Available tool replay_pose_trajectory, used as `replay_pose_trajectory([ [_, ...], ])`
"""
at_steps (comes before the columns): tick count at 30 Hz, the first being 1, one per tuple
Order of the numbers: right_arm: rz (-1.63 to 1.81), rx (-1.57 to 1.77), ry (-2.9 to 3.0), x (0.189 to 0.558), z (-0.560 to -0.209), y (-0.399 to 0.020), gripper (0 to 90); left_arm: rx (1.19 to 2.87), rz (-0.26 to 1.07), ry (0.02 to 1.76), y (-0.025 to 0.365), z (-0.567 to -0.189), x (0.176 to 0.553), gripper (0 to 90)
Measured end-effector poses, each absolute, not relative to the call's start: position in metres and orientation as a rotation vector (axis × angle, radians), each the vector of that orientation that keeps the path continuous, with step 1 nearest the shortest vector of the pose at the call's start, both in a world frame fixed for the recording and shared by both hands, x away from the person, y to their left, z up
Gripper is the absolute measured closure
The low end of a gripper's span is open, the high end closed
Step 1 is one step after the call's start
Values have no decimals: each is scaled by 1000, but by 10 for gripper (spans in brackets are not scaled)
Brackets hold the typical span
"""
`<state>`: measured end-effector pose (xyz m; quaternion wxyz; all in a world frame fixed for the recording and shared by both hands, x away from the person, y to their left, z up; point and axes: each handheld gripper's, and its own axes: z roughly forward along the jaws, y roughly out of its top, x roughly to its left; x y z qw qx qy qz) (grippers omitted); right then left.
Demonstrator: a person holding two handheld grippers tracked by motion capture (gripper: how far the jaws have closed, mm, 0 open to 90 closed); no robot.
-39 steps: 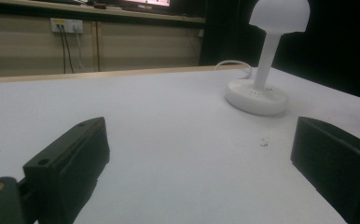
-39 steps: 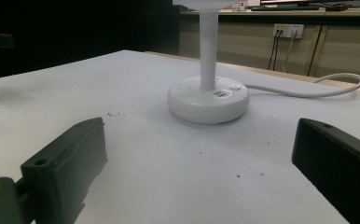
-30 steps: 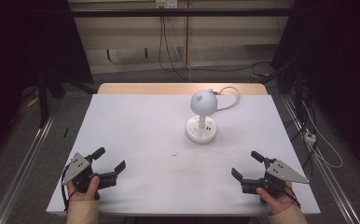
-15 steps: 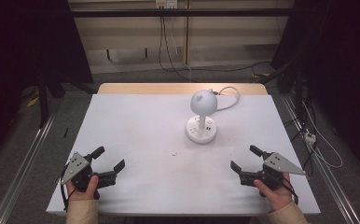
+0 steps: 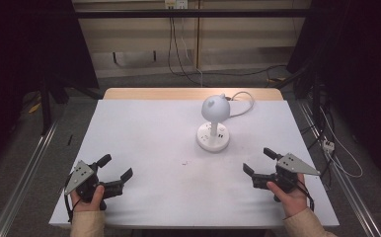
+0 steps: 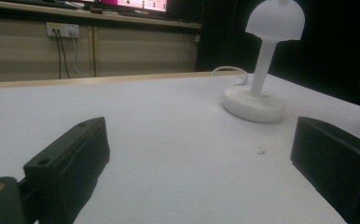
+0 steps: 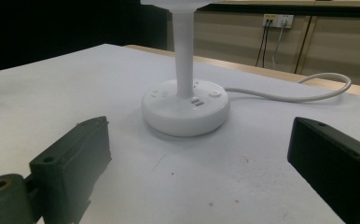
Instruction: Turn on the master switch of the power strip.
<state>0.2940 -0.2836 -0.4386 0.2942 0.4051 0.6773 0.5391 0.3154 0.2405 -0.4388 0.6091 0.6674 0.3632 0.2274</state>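
Since a second ago the right claw (image 5: 259, 161) has edged forward and inward, toward the lamp, while the left claw (image 5: 115, 167) has kept its place near the front left corner of the counter (image 5: 144, 133). Both claws rest low over the white counter top with their jaws spread wide and nothing between them; each is held in a hand, the left hand (image 5: 86, 196) and the right hand (image 5: 288, 193), coming in from the near edge. The white desk lamp (image 5: 213, 126) stands upright on its round base right of the counter's middle, toward the far side, well apart from both claws. Its domed shade sits atop a slim stem, and its white cord (image 5: 242, 103) loops off toward the far edge. In the right claw's view the lamp base (image 7: 185, 106) shows sockets and a button on top.
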Motion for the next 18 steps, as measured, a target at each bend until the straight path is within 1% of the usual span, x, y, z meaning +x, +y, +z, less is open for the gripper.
replay_pose_trajectory([
  [18,1400,1125,1806,319,-434,-279,76,1531,524,830,240,-438,316,40],
])
